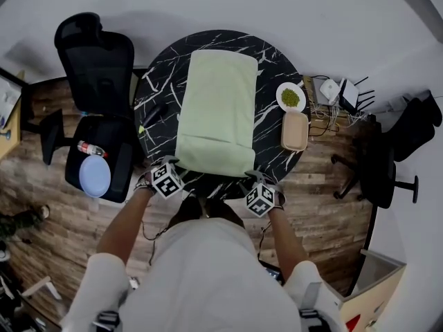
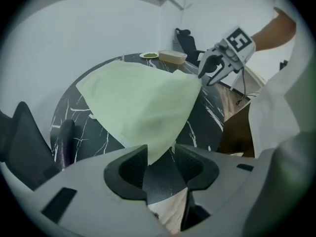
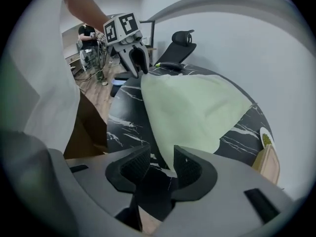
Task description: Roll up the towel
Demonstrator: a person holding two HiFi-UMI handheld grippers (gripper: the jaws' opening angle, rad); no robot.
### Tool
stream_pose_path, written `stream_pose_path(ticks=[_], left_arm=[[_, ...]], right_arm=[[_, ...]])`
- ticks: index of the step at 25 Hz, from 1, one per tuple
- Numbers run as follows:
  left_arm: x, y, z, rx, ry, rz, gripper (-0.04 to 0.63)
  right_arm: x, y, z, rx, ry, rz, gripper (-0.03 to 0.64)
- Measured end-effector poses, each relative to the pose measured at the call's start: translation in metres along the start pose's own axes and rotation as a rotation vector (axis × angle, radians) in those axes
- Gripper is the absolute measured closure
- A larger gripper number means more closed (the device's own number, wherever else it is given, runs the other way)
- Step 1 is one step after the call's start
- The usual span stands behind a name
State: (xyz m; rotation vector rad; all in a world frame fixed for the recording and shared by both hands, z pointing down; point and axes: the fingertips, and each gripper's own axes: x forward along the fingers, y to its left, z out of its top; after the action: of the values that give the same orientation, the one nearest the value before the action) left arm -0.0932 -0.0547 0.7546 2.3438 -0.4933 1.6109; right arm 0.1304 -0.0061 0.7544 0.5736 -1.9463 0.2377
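A pale green towel [image 1: 218, 113] lies flat on the round black marble table [image 1: 159, 68], its near edge folded over once. My left gripper [image 1: 170, 163] is at the towel's near left corner and my right gripper [image 1: 257, 180] at the near right corner. In the left gripper view the jaws of the left gripper [image 2: 160, 164] stand open, with the towel [image 2: 143, 107] corner loose between them, and the right gripper [image 2: 215, 68] shows across the towel. In the right gripper view the right gripper [image 3: 160, 169] is open too, with the towel [image 3: 197, 110] corner beside its right pad and the left gripper [image 3: 136, 60] opposite.
On the table's right side sit a white plate of green stuff [image 1: 291, 97] and a beige container [image 1: 295, 131]. A dark object [image 1: 154, 114] lies left of the towel. A black office chair [image 1: 97, 68] holds a blue plate [image 1: 95, 176] and a bottle [image 1: 92, 149]. Another chair [image 1: 387, 164] stands at right.
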Motion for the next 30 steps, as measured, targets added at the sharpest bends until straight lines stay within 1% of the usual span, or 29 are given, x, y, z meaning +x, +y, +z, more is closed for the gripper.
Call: stream_pose_path(ticks=[1, 4, 7, 10, 13, 16, 18, 21, 23, 26, 30], left_arm=[[0.001, 0.0, 0.003, 0.009, -0.004, -0.002, 0.428], [0.002, -0.001, 0.014, 0.078, -0.014, 0.019, 0.427], [0.01, 0.0, 0.01, 0.111, 0.029, 0.023, 0.428], [0.017, 0.0, -0.007, 0.108, 0.099, 0.01, 0.434], [0.019, -0.003, -0.021, 0.103, 0.132, 0.0, 0.44], [0.019, -0.005, -0.027, 0.072, 0.131, 0.004, 0.443], [0.018, -0.003, -0.027, 0.056, 0.128, 0.016, 0.461], [0.018, 0.002, -0.027, 0.054, 0.133, 0.05, 0.544], [0.018, 0.003, -0.026, 0.052, 0.131, 0.06, 0.569], [0.014, -0.001, -0.027, 0.042, 0.119, 0.043, 0.578], [0.003, -0.026, -0.035, 0.052, 0.105, -0.019, 0.58]], right_arm=[[0.002, 0.002, -0.002, 0.001, 0.009, 0.008, 0.479], [0.003, 0.005, -0.004, 0.0, 0.016, 0.01, 0.479], [0.006, 0.004, -0.006, -0.003, 0.024, 0.01, 0.479], [0.011, 0.0, -0.009, 0.005, 0.038, 0.008, 0.48], [0.014, -0.004, -0.01, 0.004, 0.047, 0.009, 0.485], [0.017, -0.006, -0.011, -0.002, 0.054, 0.009, 0.5], [0.019, -0.009, -0.012, -0.01, 0.07, -0.001, 0.531], [0.022, -0.012, -0.013, -0.028, 0.087, -0.02, 0.593], [0.022, -0.013, -0.013, -0.03, 0.089, -0.029, 0.604], [0.017, -0.009, -0.015, 0.011, 0.085, -0.009, 0.609], [0.001, 0.014, -0.026, 0.053, 0.088, 0.054, 0.609]])
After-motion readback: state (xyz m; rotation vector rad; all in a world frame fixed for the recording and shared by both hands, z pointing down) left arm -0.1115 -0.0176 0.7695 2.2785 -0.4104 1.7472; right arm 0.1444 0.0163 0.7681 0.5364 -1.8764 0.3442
